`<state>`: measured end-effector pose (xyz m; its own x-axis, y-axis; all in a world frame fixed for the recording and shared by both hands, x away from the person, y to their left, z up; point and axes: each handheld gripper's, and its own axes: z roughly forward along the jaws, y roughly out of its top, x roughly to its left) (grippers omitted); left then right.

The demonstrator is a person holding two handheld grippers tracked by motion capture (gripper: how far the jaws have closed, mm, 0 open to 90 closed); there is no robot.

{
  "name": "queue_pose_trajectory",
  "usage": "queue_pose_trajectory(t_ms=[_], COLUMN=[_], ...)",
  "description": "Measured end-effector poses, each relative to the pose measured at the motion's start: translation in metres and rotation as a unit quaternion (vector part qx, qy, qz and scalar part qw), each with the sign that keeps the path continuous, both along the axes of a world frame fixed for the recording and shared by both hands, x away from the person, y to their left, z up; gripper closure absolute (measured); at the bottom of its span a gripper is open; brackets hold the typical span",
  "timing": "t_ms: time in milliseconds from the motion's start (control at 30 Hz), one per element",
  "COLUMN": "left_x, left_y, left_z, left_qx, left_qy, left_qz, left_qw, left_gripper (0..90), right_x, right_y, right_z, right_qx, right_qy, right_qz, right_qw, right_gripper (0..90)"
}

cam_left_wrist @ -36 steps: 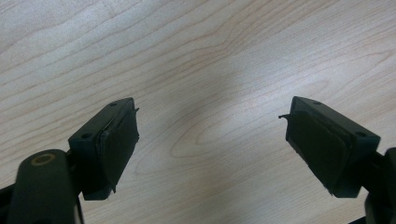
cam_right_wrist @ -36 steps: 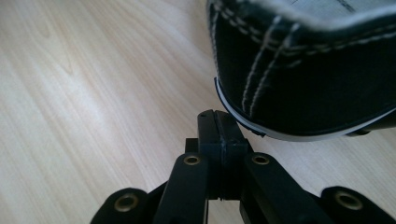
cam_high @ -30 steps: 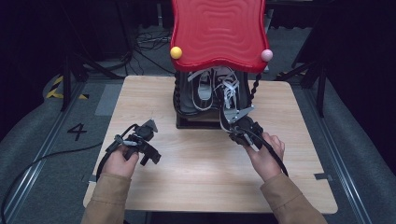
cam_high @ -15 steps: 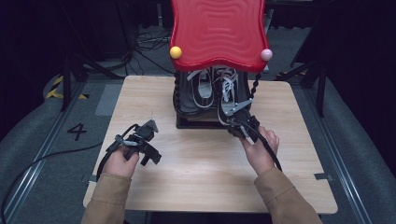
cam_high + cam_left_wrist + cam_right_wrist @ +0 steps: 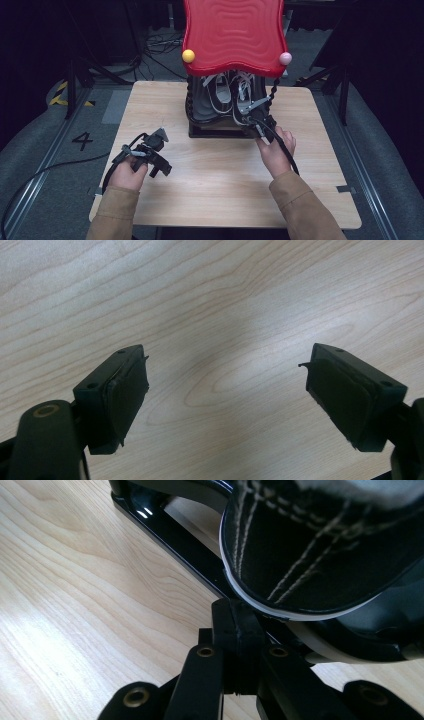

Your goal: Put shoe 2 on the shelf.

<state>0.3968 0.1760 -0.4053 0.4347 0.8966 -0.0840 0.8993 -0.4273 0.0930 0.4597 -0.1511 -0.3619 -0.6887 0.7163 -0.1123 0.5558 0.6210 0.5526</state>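
My right claw [image 5: 235,630] has its jaws pressed fully together with nothing between them, tip right at the white sole edge of the black sneaker [image 5: 320,545] in the black rack [image 5: 200,107], center of the high view under the red top [image 5: 232,32]. My left claw [image 5: 225,395] is wide open and empty over bare table [image 5: 220,170], lower left.
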Motion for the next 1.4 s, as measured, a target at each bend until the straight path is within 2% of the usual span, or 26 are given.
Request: queue_pose_trajectory(t_ms=[33,333,367,400,467,533,567,633,733,800,833,933,1167,1300,1400], left_x=[-0.001,-0.005,-0.006,-0.006,-0.007,-0.007,-0.007,-0.008,-0.009,-0.009,-0.009,-0.009,-0.009,-0.009,-0.010], left_y=[0.000,0.005,0.006,0.007,0.009,0.010,0.011,0.012,0.012,0.011,0.011,0.012,0.013,0.012,0.010], left_z=[0.000,0.000,0.000,0.000,0.000,-0.001,-0.001,-0.001,-0.001,0.000,0.000,0.000,0.002,0.003,0.003], left_qx=[0.000,-0.001,-0.001,0.000,-0.002,-0.002,-0.002,-0.002,0.000,-0.001,-0.002,-0.002,-0.005,-0.005,-0.005], left_qy=[0.001,0.000,0.001,0.002,0.001,0.001,0.002,0.003,0.002,0.000,-0.001,-0.001,-0.003,-0.003,-0.004], left_qz=[0.002,0.007,0.008,0.006,0.009,0.012,0.013,0.017,0.013,0.011,0.011,0.012,0.011,0.011,0.008], left_qw=[1.0000,1.0000,1.0000,1.0000,1.0000,0.9999,0.9999,0.9999,0.9999,0.9999,0.9999,0.9999,0.9999,0.9999,1.0000], left_gripper=[17.3,17.3,17.3,17.3,17.3,17.3,17.3,17.3,17.3,17.3,17.3,17.3,17.3,17.3,17.3], right_x=[0.003,0.018,0.022,0.027,0.034,0.036,0.037,0.036,0.035,0.033,0.031,0.027,0.013,0.007,-0.005], right_y=[0.001,0.002,0.002,0.001,0.002,0.003,0.006,0.012,0.018,0.021,0.023,0.025,0.013,0.005,-0.008], right_z=[0.001,0.005,0.005,0.007,0.010,0.010,0.010,0.009,0.005,0.001,0.001,0.000,0.009,0.017,0.026], right_qx=[-0.001,0.000,-0.003,0.006,0.020,0.018,0.010,-0.008,-0.015,-0.015,-0.016,-0.026,0.003,0.023,0.039], right_qy=[-0.003,-0.006,-0.019,-0.026,-0.003,0.001,0.001,-0.002,-0.002,-0.015,-0.010,-0.015,-0.011,-0.001,0.010], right_qz=[0.004,-0.012,-0.012,-0.019,-0.021,-0.016,-0.008,0.004,0.006,0.024,0.023,0.030,0.044,0.048,0.058], right_qw=[1.0000,0.9999,0.9997,0.9994,0.9996,0.9997,0.9999,1.0000,0.9999,0.9995,0.9996,0.9991,0.9990,0.9986,0.9975], right_gripper=[90.0,90.0,90.0,90.0,90.0,90.0,90.0,90.0,89.9,89.7,89.7,88.9,81.9,77.2,70.4])
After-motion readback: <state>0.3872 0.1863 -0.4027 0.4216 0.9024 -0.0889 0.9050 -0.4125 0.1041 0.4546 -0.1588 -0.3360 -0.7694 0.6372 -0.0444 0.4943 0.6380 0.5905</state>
